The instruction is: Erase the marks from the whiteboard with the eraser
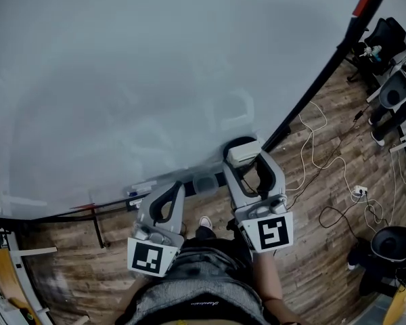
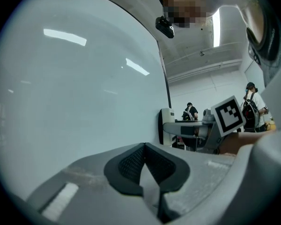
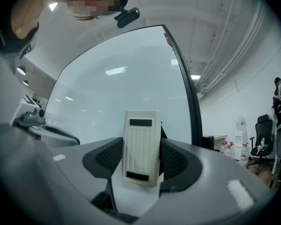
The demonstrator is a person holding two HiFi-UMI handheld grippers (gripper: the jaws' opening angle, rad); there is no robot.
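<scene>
The whiteboard [image 1: 155,80] fills most of the head view and shows only faint grey smears [image 1: 223,110]. My right gripper [image 1: 246,157] is shut on the cream eraser [image 1: 243,154], held near the board's lower right part. In the right gripper view the ribbed eraser [image 3: 141,146] stands upright between the black pads [image 3: 107,158], with the whiteboard [image 3: 131,83] behind it. My left gripper [image 1: 176,189] hangs lower, by the board's bottom edge. Its jaws are shut with nothing in them [image 2: 145,165]. From there the eraser [image 2: 166,125] shows against the whiteboard [image 2: 75,93].
A black frame [image 1: 318,80] borders the board on the right. A ledge with small items [image 1: 142,188] runs under it. White cables [image 1: 325,161] lie on the wood floor, with office chairs [image 1: 392,93] beyond. People [image 2: 191,110] stand far off.
</scene>
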